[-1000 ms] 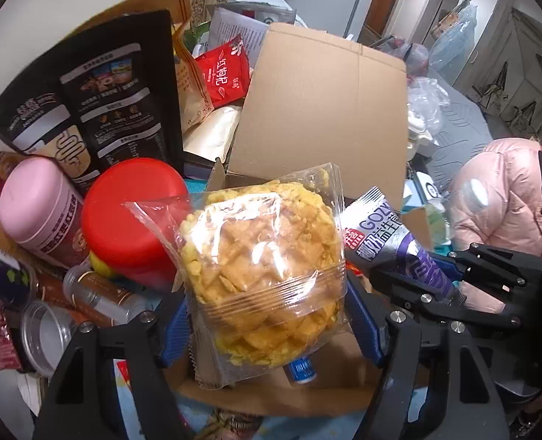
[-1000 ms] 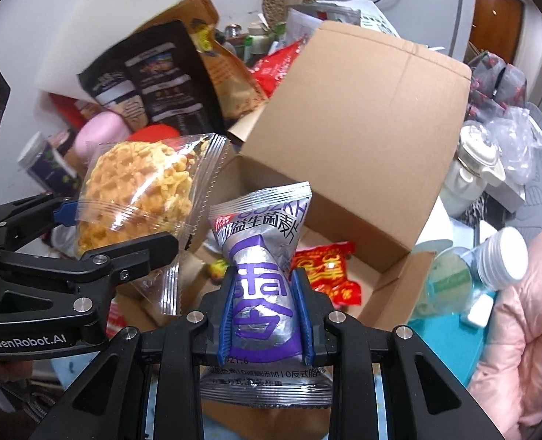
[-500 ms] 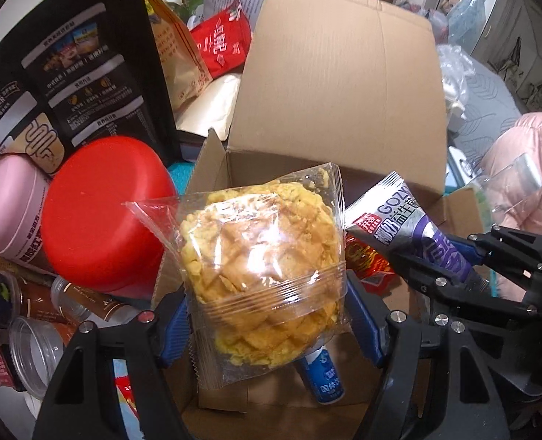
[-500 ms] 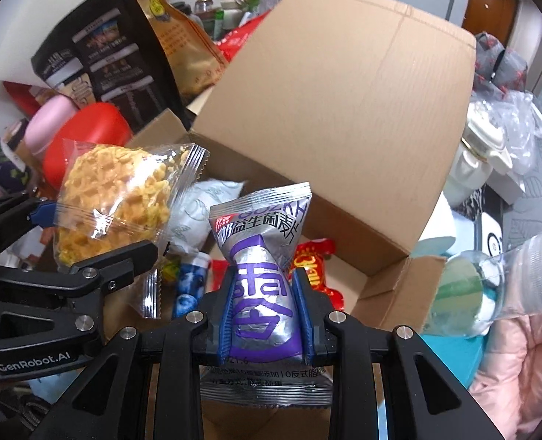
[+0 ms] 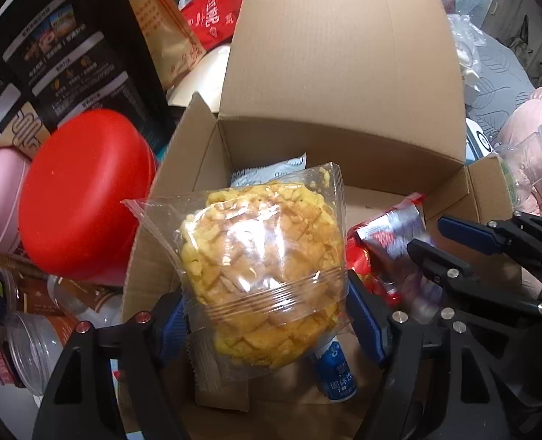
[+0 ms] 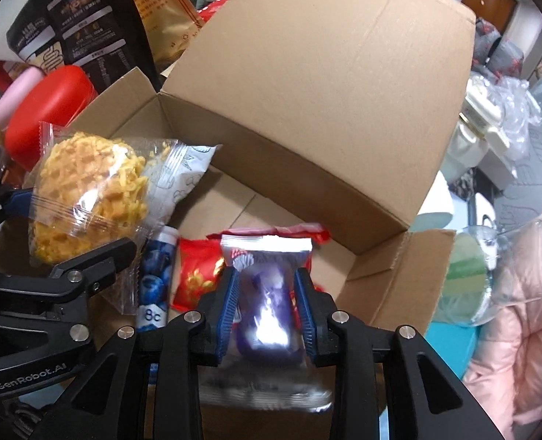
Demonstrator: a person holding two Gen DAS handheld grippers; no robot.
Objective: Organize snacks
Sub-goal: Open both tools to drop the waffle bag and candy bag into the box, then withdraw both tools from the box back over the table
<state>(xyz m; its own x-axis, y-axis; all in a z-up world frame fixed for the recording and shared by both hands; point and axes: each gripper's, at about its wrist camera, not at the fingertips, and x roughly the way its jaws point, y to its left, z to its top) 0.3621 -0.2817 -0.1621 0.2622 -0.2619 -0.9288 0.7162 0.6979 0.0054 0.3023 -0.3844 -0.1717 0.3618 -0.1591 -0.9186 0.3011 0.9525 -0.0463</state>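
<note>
Left gripper (image 5: pixel 267 311) clamped on a clear packet of golden waffle-patterned crisp (image 5: pixel 263 275); right gripper (image 6: pixel 267 308) pinched narrow on a silver-and-purple snack pouch (image 6: pixel 267 304) — blurred, glare-streaked. Both held over the open cardboard box (image 6: pixel 307 117), above a red packet (image 6: pixel 193 278), blue tube (image 6: pixel 155 282) and white-blue pouch (image 6: pixel 186 176) inside.
</note>
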